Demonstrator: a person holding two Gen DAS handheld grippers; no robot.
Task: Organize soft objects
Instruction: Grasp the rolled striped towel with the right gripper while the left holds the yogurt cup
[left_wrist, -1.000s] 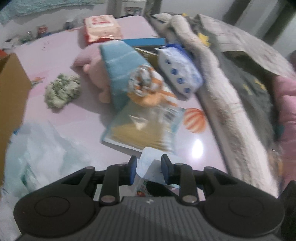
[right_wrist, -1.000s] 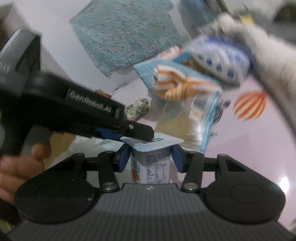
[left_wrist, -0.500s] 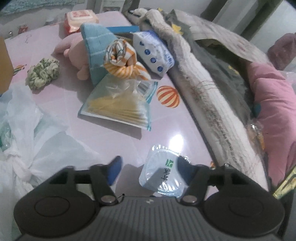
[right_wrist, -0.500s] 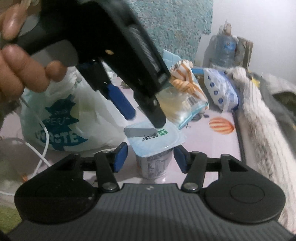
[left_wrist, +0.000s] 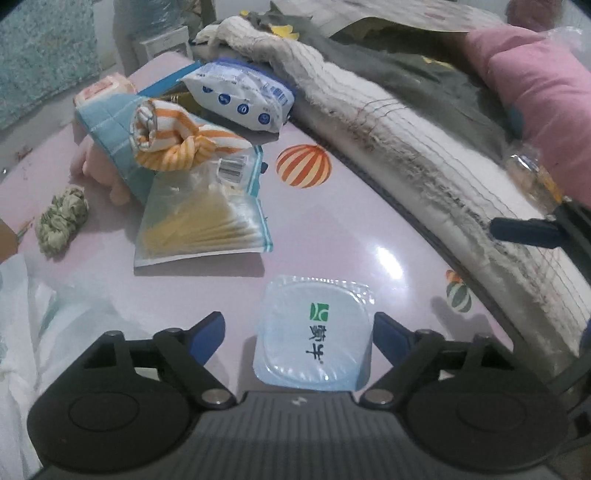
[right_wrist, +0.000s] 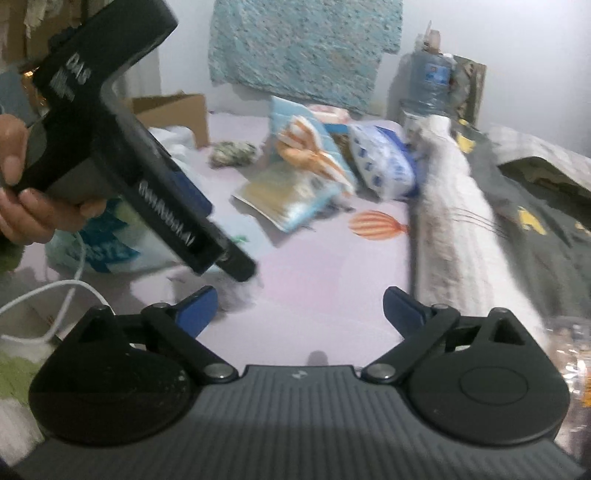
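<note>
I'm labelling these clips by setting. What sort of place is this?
Probably a bedroom or other lived-in home room: a pink tabletop with balloon prints, bedding piled beside it, and a heap of household soft goods such as a rolled striped cloth.

A home bedroom; rumpled blanket (left_wrist: 388, 122), pink pillow (left_wrist: 535, 85), plush toy (left_wrist: 96, 162) on tabletop (left_wrist: 332, 229)

Yogurt cup (left_wrist: 314, 332), cardboard box (right_wrist: 173, 110).
</note>
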